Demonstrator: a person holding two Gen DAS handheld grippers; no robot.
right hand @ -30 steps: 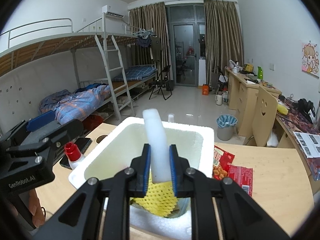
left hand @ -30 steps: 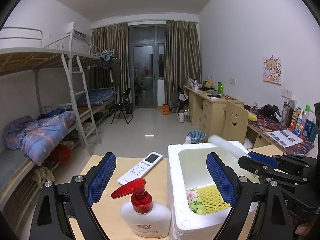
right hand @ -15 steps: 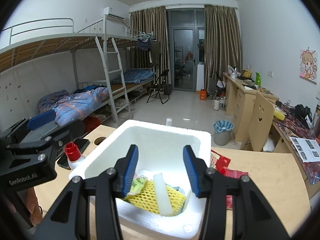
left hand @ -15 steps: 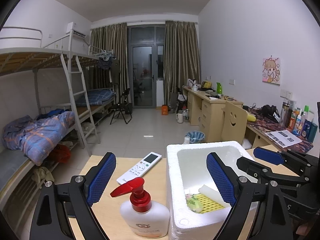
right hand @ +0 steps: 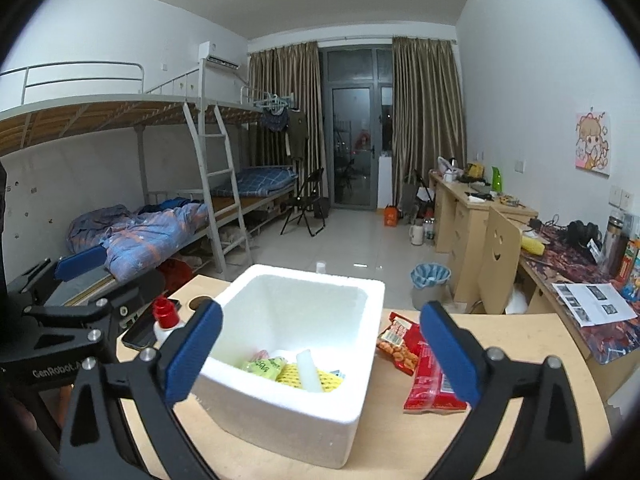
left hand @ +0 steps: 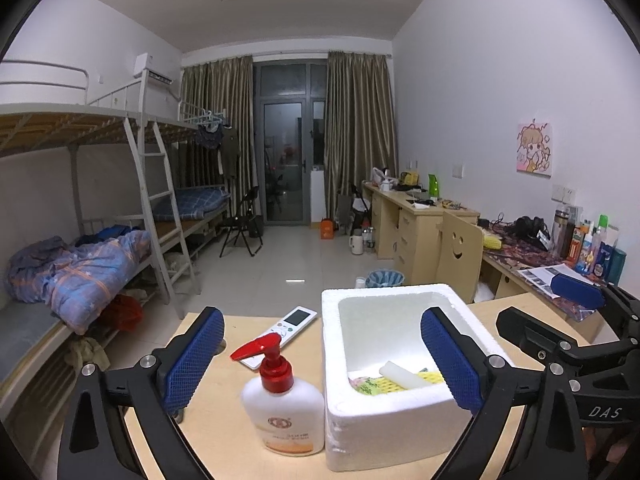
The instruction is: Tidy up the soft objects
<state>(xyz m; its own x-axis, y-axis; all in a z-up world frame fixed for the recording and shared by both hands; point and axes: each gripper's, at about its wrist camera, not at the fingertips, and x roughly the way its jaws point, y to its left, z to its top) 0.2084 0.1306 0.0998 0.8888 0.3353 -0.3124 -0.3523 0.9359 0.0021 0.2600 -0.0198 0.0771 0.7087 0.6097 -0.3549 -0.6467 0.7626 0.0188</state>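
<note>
Releasing step: my right tongs (right hand: 320, 354) opening, nothing between them; white foam strip (right hand: 309, 365) lying inside foam box (right hand: 280, 420). Left tongs (left hand: 322, 360) opening, empty. Next: picking snack packets (right hand: 420, 364) off bench (right hand: 520, 344).

left claw (left hand: 322, 364) opening, right claw (right hand: 320, 354) opening, both empty

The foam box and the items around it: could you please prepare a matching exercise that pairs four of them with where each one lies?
Things:
1. white foam strip
2. red snack packets
3. pump bottle
4. remote control

Places:
A. on the table, right of the foam box, in the right wrist view
B. on the table behind the pump bottle, in the left wrist view
C. inside the foam box, on the yellow netting
D. standing beside the foam box's left wall, in the left wrist view

Pairs: 1-C, 2-A, 3-D, 4-B
</note>
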